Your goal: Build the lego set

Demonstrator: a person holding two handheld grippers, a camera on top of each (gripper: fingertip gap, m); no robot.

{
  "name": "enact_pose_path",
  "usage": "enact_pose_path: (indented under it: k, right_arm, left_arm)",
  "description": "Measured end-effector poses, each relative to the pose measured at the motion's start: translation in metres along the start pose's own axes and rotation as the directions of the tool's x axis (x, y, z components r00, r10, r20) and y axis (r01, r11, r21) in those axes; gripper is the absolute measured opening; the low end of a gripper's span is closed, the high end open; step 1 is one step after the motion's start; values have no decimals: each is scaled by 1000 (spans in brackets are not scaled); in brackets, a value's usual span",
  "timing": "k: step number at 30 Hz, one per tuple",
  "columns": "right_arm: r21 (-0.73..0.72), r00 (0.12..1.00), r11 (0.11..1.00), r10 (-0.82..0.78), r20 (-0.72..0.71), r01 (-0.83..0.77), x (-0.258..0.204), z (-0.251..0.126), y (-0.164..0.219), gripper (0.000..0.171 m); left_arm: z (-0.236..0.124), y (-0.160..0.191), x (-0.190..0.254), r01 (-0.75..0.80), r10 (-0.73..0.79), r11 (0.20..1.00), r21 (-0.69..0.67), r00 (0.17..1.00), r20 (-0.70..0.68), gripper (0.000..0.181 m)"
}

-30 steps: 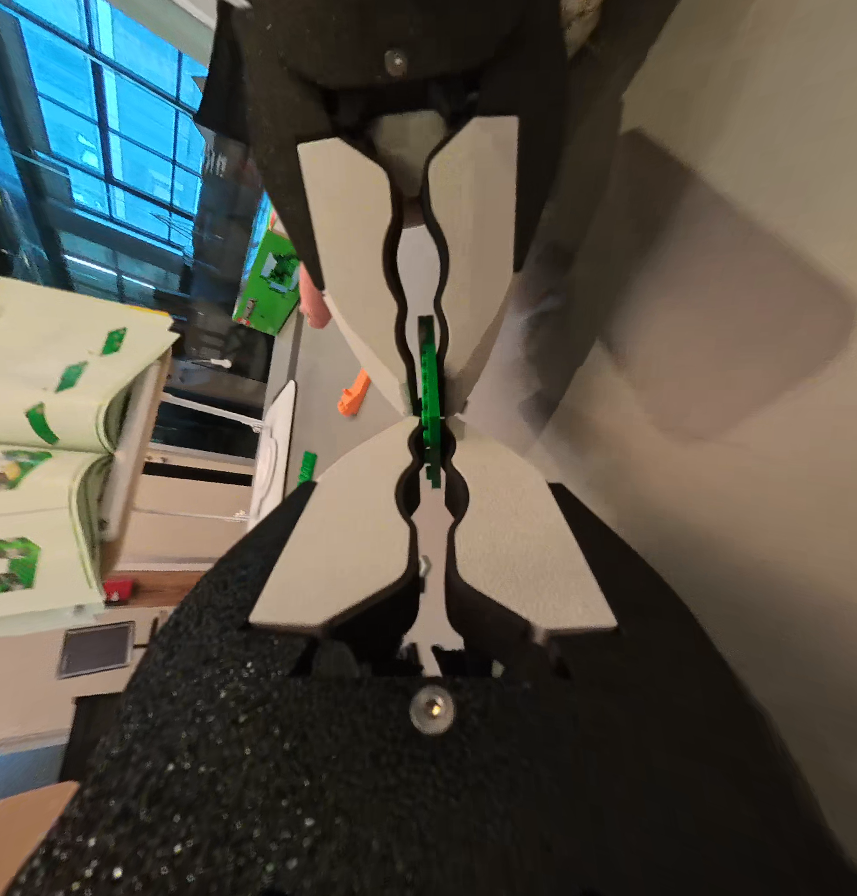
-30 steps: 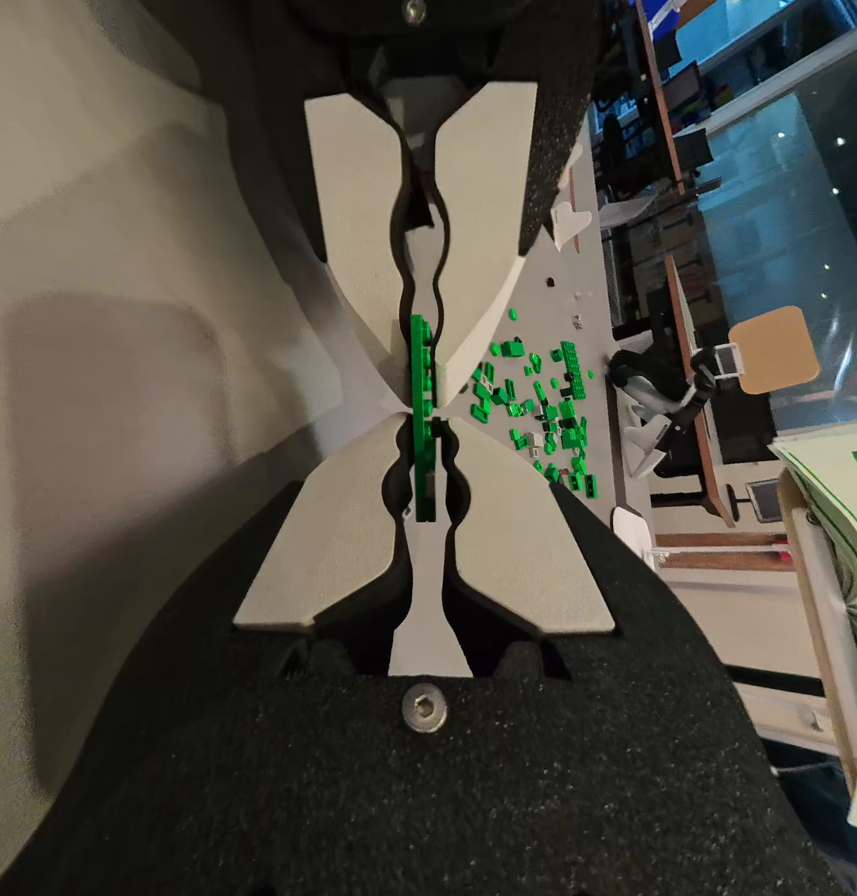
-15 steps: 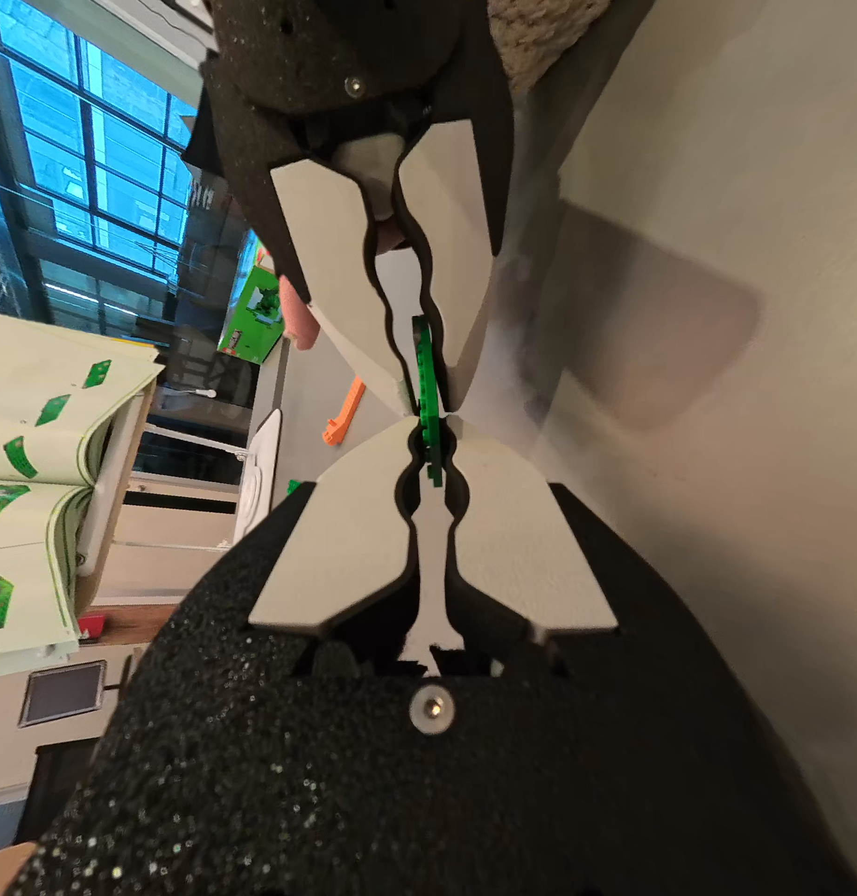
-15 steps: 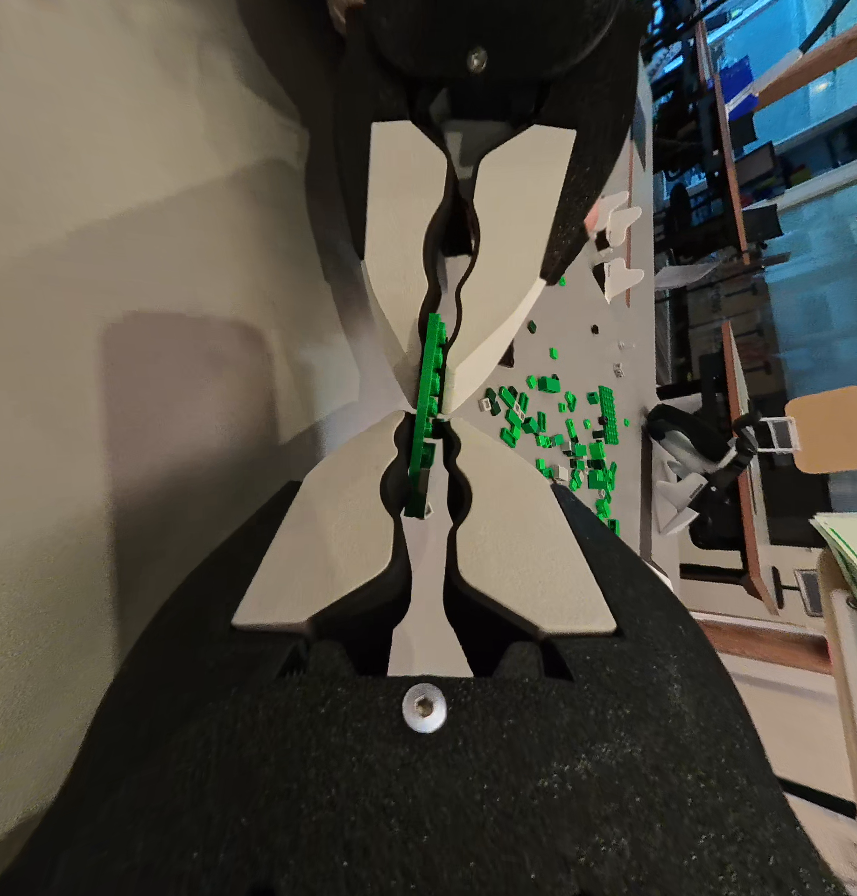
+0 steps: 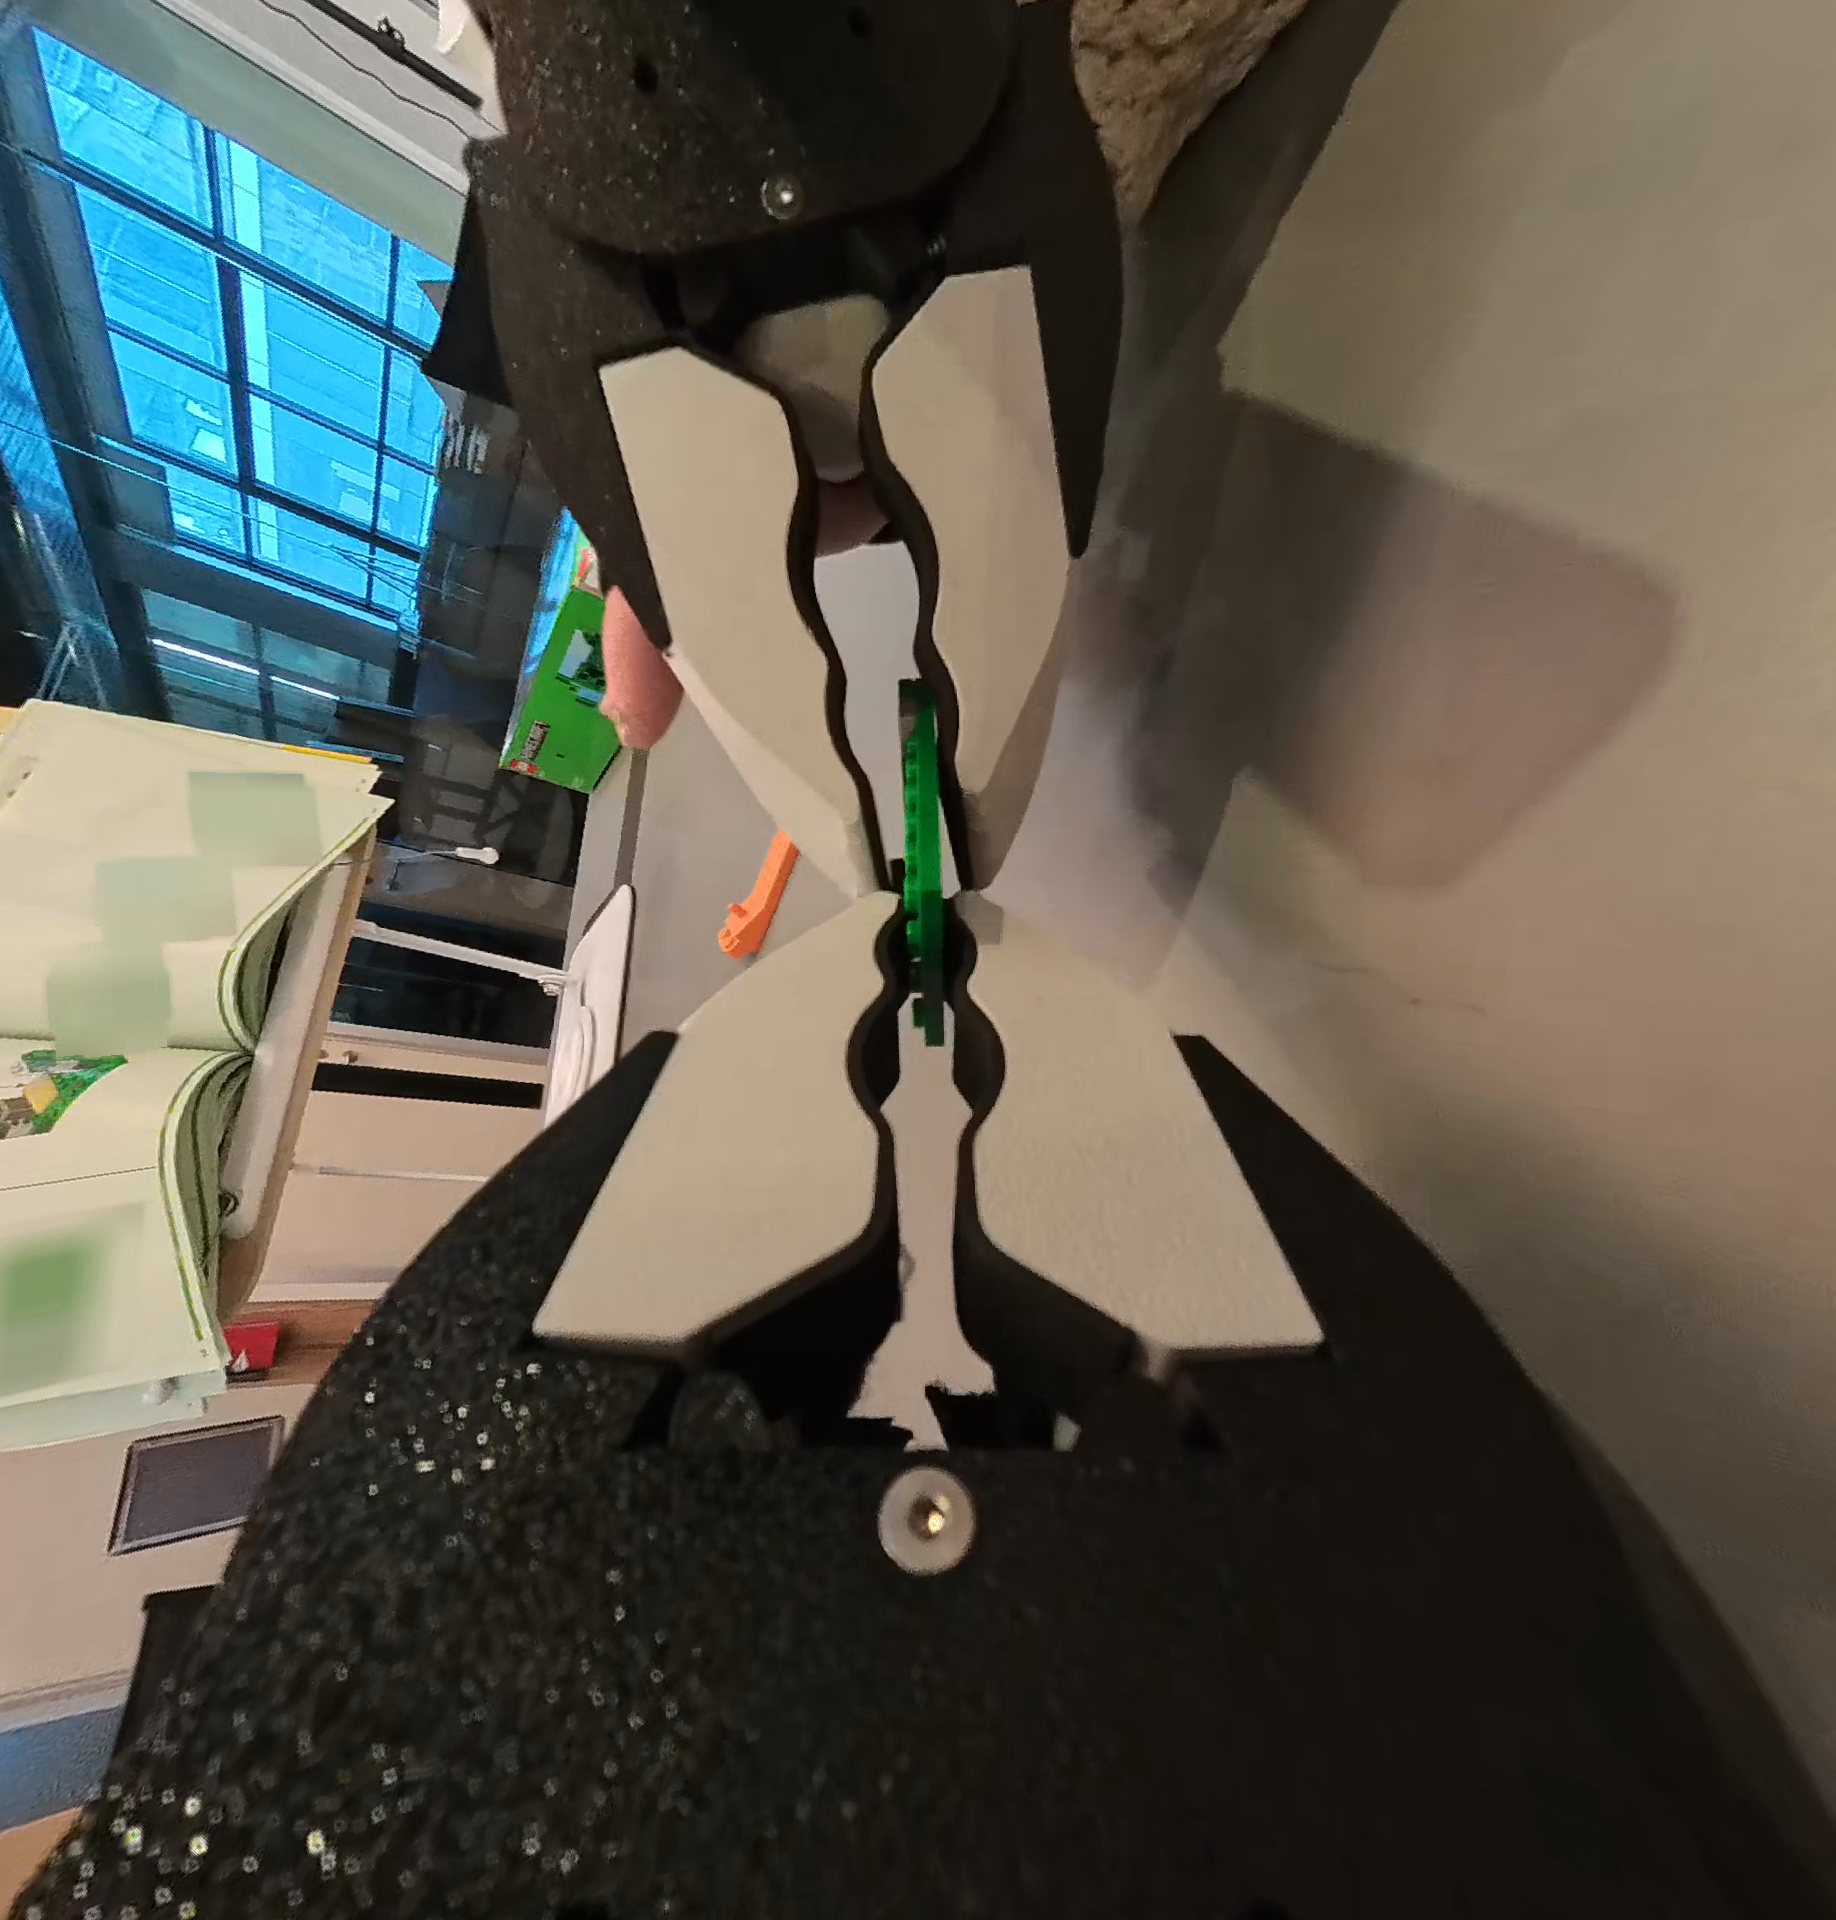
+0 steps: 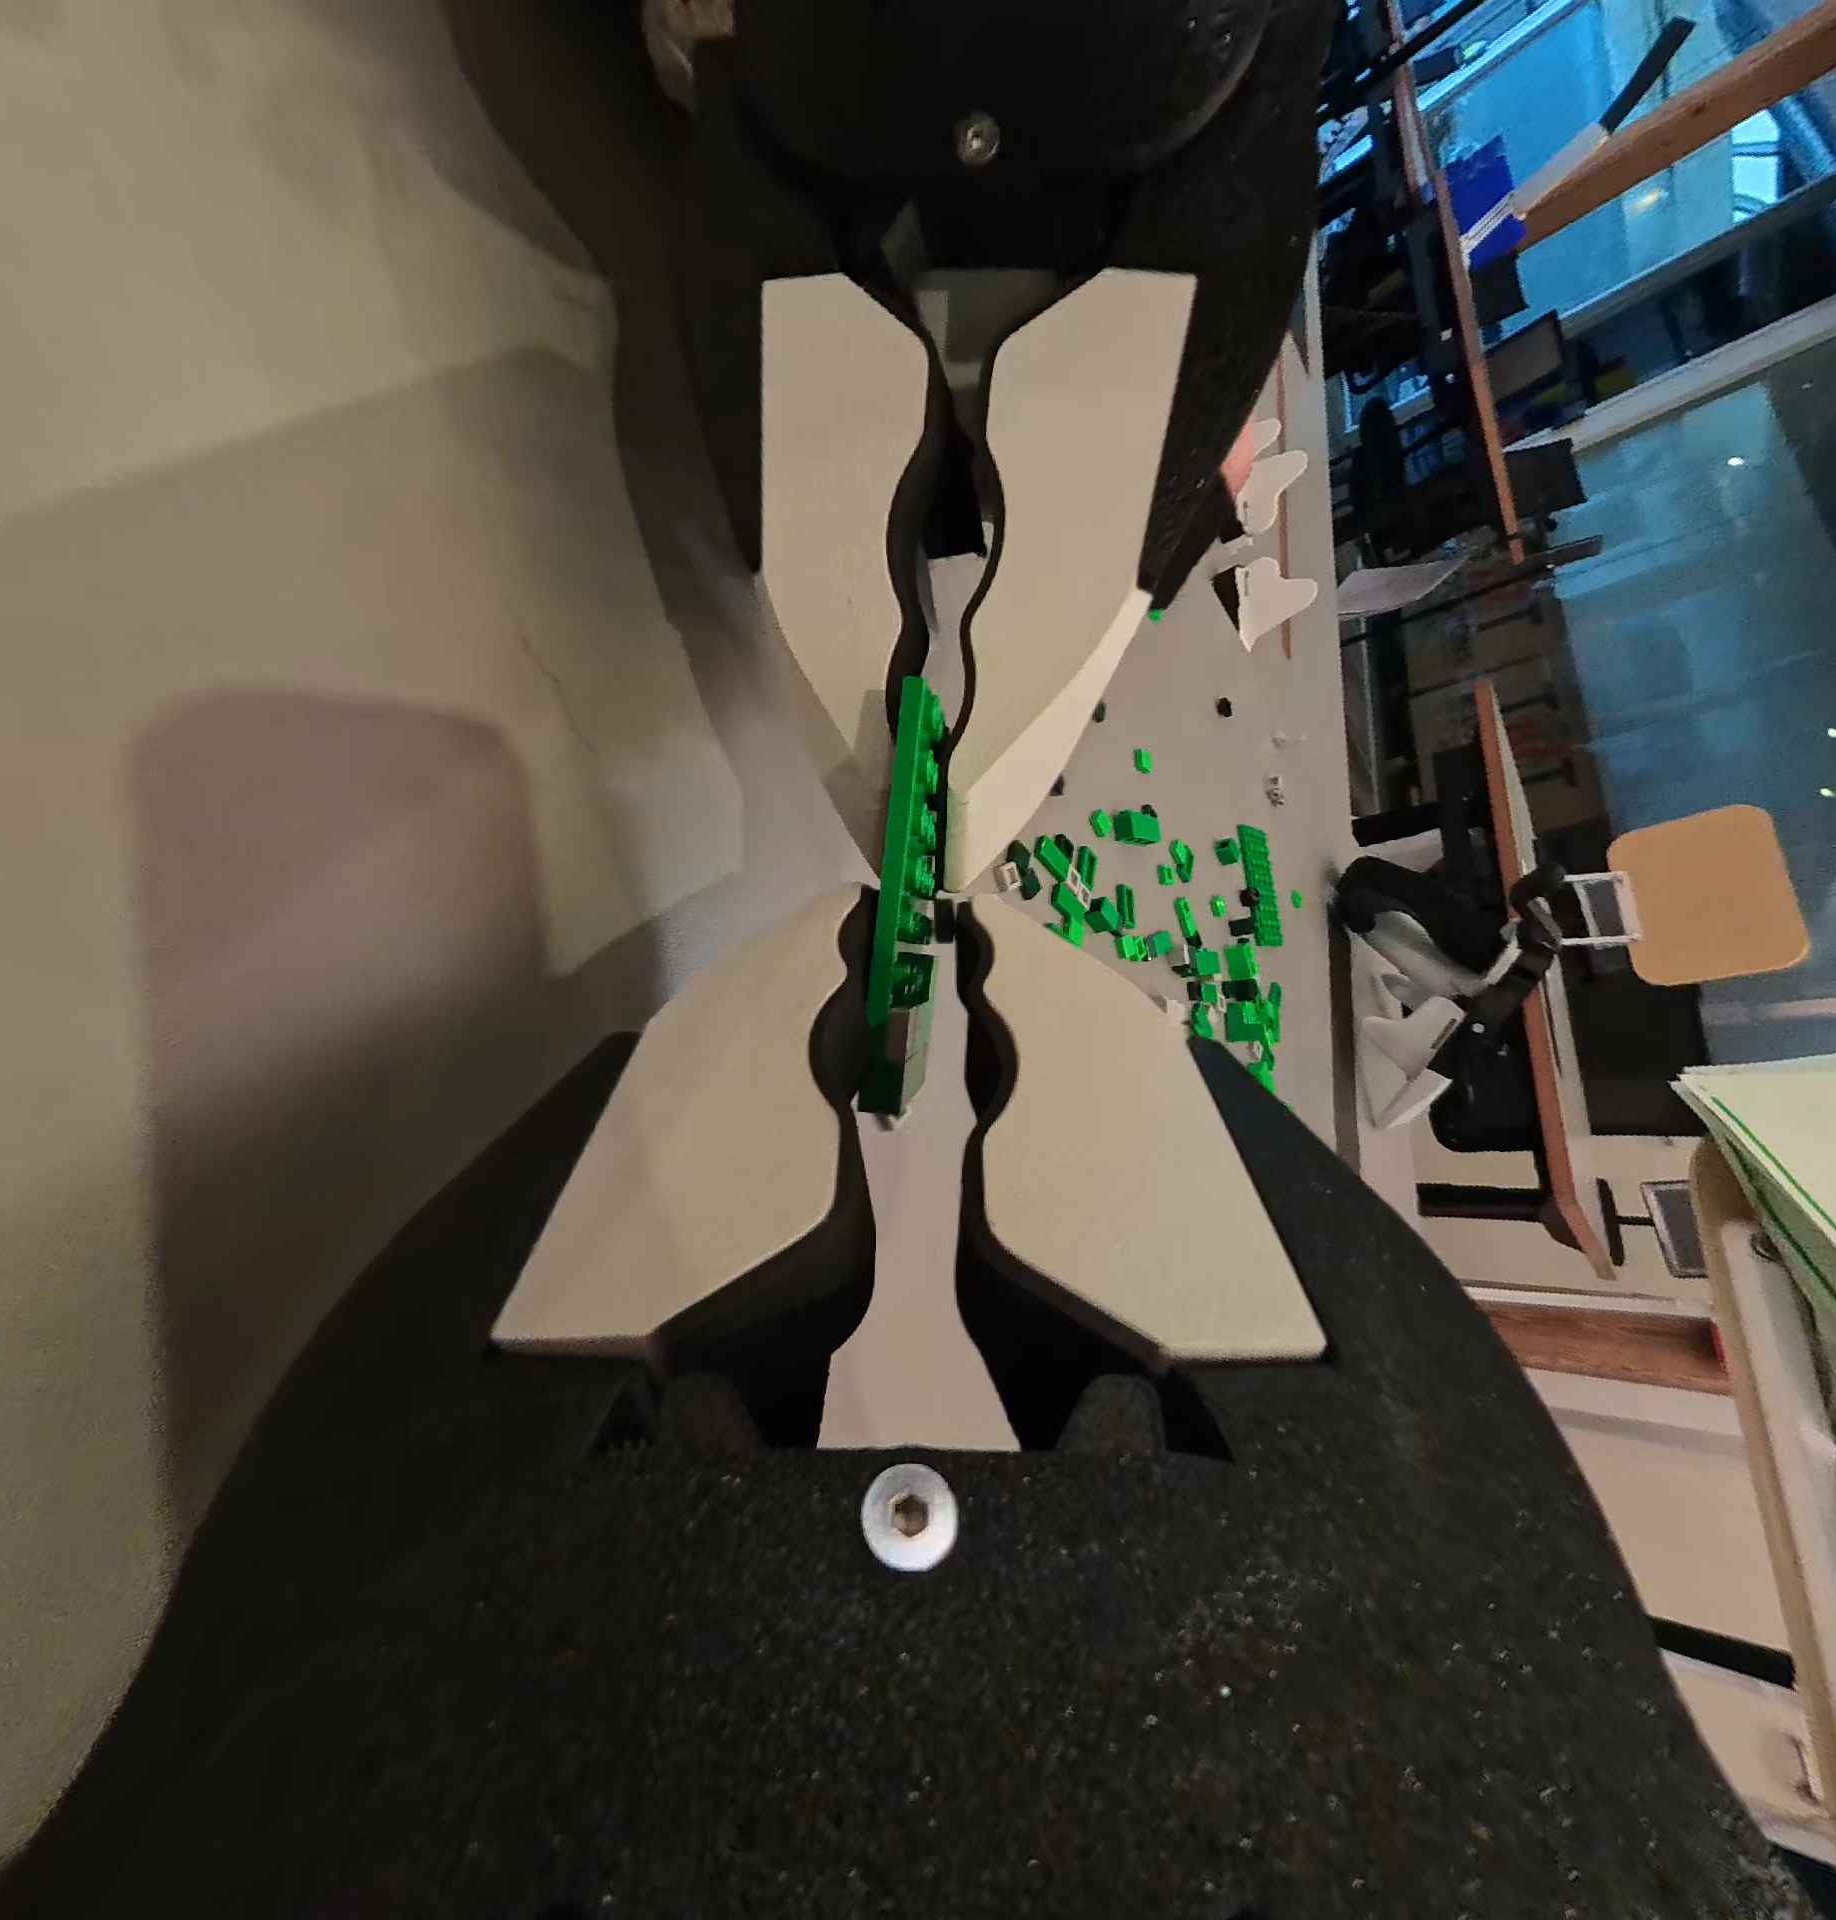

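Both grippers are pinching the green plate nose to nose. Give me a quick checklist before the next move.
1. left gripper shut on the green plate: ok.
2. right gripper shut on the same plate: ok.
3. Plate square in the right gripper: not ok, it sits slightly tilted.
4. Small bricks seated on the plate: cannot tell.
5. Loose green bricks spread on the table: ok.
6. Instruction booklet open: ok.
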State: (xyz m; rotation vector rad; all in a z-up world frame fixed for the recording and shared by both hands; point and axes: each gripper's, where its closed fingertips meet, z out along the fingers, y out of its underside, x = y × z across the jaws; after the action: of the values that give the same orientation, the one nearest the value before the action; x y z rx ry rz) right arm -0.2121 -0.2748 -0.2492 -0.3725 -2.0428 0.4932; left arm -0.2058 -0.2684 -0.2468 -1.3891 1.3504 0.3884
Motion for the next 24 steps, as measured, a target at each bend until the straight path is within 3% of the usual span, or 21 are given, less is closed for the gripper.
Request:
enact_pose_path:
  k: [6,17,24]
  right_arm:
    - [3,999,1000,-13,-31,13,4,-1,-1,18]
    - [-37,999,999,-39,-35,38,2,1,2,11]
    - [-40,998,998,53,-44,-55,6,1,1,9]
  left_arm:
    - [-1,-1,-1,-28,28,1000,2,999,19,4]
    - [-1,2,-2,-39,39,999,-20,999,28,4]
    - [-2,2,-4,-22,22,1000,-10,999,41,4]
